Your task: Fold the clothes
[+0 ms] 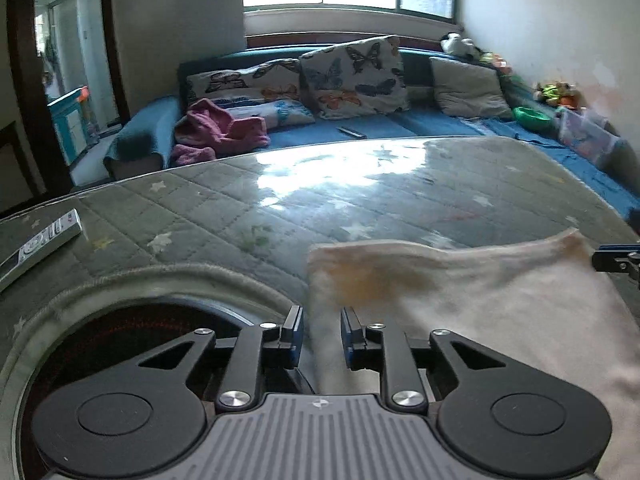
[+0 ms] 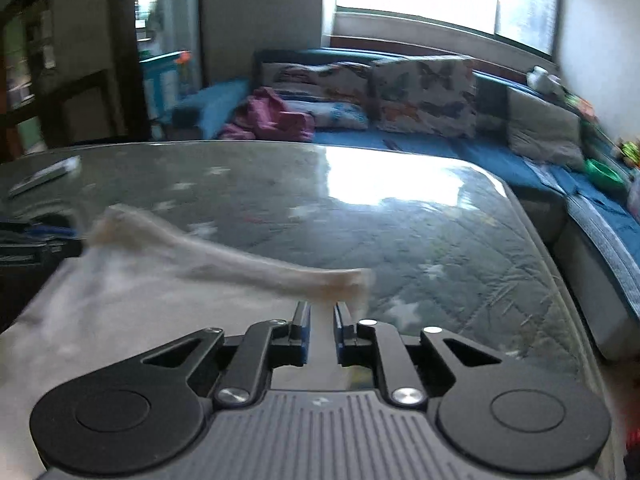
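My two claws lift a cream garment point(image 1: 480, 292) above the glass-topped table point(image 1: 280, 192); my left gripper point(image 1: 320, 332) pinches the near-left edge of the cloth between narrowly parted fingers; my right gripper point(image 2: 321, 330) clamps the opposite corner, the cloth stretched in a blurred band between them; a remote control point(image 1: 40, 240) lies at the table's left edge; beyond the table, a green bowl point(image 1: 532, 114) sits on the blue sofa point(image 1: 420, 124), its contents not discernible; a pink garment point(image 1: 220, 128) is heaped at the sofa's left end.
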{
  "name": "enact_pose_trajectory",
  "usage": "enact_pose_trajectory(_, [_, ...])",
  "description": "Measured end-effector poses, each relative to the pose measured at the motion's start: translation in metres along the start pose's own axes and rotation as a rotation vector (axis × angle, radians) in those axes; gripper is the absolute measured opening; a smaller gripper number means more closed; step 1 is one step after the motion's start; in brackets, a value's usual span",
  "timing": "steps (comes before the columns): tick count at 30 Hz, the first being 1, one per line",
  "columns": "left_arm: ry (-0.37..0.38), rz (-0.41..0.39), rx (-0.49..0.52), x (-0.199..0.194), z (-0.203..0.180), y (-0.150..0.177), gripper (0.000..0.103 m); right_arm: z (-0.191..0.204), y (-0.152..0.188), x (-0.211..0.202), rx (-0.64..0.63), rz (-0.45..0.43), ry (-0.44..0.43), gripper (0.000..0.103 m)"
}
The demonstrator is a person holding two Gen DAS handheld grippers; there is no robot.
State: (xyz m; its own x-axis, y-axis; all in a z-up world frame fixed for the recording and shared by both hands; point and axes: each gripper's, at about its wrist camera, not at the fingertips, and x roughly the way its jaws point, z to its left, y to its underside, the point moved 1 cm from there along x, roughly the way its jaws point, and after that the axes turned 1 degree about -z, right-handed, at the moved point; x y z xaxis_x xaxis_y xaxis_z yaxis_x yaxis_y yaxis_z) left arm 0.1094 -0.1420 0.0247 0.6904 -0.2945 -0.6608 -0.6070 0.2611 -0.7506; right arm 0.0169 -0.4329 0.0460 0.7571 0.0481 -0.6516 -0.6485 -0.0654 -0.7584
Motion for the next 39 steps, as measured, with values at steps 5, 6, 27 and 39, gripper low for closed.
enact_pose_trajectory(5, [0.127, 0.011, 0.045, -0.046, -0.025, 0.033, 0.025, 0.042, 0.026, -0.046, -0.109, 0.013, -0.122, 0.031])
enact_pose_trajectory(6, [0.151, 0.011, 0.056, -0.055, -0.030, 0.042, 0.026, 0.053, 0.034, -0.056, -0.137, 0.021, -0.154, 0.032])
enact_pose_trajectory(27, [0.259, -0.027, 0.193, -0.136, -0.064, 0.137, 0.035, 0.122, 0.121, -0.134, -0.236, -0.012, -0.242, 0.037])
enact_pose_trajectory(39, [0.263, -0.069, 0.191, -0.150, -0.065, 0.122, 0.043, 0.080, 0.132, -0.175, -0.048, -0.097, -0.194, 0.038])
